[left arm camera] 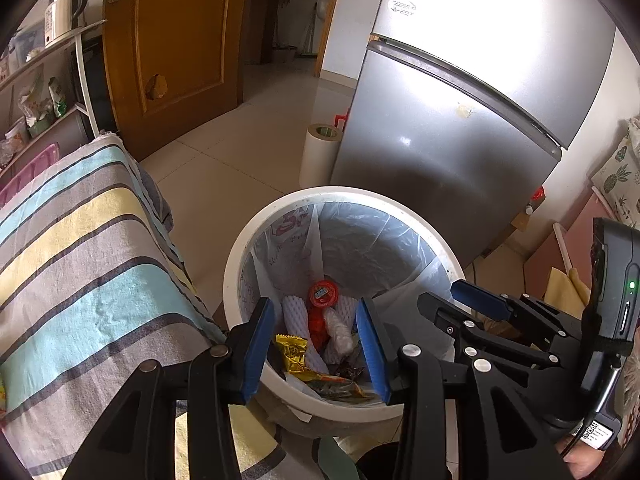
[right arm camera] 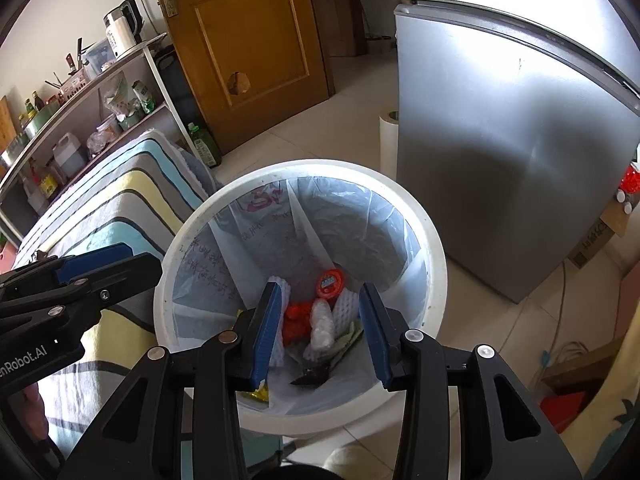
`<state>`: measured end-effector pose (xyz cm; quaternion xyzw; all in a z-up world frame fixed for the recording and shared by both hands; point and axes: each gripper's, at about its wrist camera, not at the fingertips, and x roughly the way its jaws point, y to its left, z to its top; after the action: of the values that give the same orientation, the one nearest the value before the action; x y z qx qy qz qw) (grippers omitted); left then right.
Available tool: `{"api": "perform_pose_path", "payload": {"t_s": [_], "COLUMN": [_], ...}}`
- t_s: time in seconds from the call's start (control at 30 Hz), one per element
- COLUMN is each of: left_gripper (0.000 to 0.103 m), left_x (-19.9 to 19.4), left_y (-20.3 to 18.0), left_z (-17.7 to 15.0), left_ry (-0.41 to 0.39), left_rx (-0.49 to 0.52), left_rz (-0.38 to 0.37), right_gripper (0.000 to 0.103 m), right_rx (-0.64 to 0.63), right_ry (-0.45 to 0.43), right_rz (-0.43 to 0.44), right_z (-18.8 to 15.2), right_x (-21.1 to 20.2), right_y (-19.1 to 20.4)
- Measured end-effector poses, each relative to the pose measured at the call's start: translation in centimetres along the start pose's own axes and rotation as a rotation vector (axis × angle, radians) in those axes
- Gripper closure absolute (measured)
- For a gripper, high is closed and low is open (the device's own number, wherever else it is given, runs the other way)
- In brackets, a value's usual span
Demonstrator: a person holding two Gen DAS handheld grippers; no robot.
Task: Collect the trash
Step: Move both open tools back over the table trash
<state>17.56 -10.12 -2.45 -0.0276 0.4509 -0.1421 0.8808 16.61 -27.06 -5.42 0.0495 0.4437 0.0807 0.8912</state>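
A white round bin (left arm camera: 234, 264) with a clear liner stands on the tiled floor. At its bottom lie a red lid (left arm camera: 323, 294), white foam nets (left arm camera: 294, 320), a gold wrapper (left arm camera: 294, 354), and red and clear plastic scraps. My left gripper (left arm camera: 315, 305) hangs open over the bin's near rim, its blue pads apart with nothing held. My right gripper (right arm camera: 320, 286) is open too, above the same bin (right arm camera: 436, 264), with the red lid (right arm camera: 330, 284) and a dark wrapper (right arm camera: 312, 376) far below it. Each gripper shows at the edge of the other's view.
A grey fridge (left arm camera: 460, 120) stands behind the bin on the right, with a white paper roll (left arm camera: 318, 152) beside it. A striped cloth (left arm camera: 80, 240) covers a surface touching the bin's left side. A wooden door (left arm camera: 176, 48) and shelves (right arm camera: 80, 120) are behind. Cables (right arm camera: 560, 352) lie on the floor.
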Motion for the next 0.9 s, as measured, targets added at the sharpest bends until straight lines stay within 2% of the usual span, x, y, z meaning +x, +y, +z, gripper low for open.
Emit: {"api": "perform_pose_path", "payload": {"t_s": [0.27,0.4,0.53,0.7,0.9], "left_gripper": [0.06,0.06,0.06,0.06,0.059], "left_x": [-3.0,-4.7,-6.9,-9.4,-12.4], "left_y": [0.9,1.8,2.9,4.8,7.1], "left_z": [-0.7,-1.2,-2.0,-3.2,-5.1], "left_ry": [-0.046,-0.065,-0.097,-0.123,-0.151], "left_rx": [-0.006,-0.025,-0.052,-0.078,-0.083], "left_rz": [0.025,0.03,0.03,0.071,0.174], "right_gripper": [0.061,0.055,0.055,0.055,0.053], "right_rx": [0.0,-0.005,-0.004,-0.023,-0.054], "right_ry": [-0.044,-0.063,-0.084,-0.111,-0.137], "right_rz": [0.013,0.02,0.04,0.064,0.104], "right_z": [-0.3,-0.5,-0.7,-1.1,-1.3], "right_x": [-2.1,-3.2,-4.4,-5.8,-7.2], "right_y": [1.2,2.0,3.0,4.9,8.1]}}
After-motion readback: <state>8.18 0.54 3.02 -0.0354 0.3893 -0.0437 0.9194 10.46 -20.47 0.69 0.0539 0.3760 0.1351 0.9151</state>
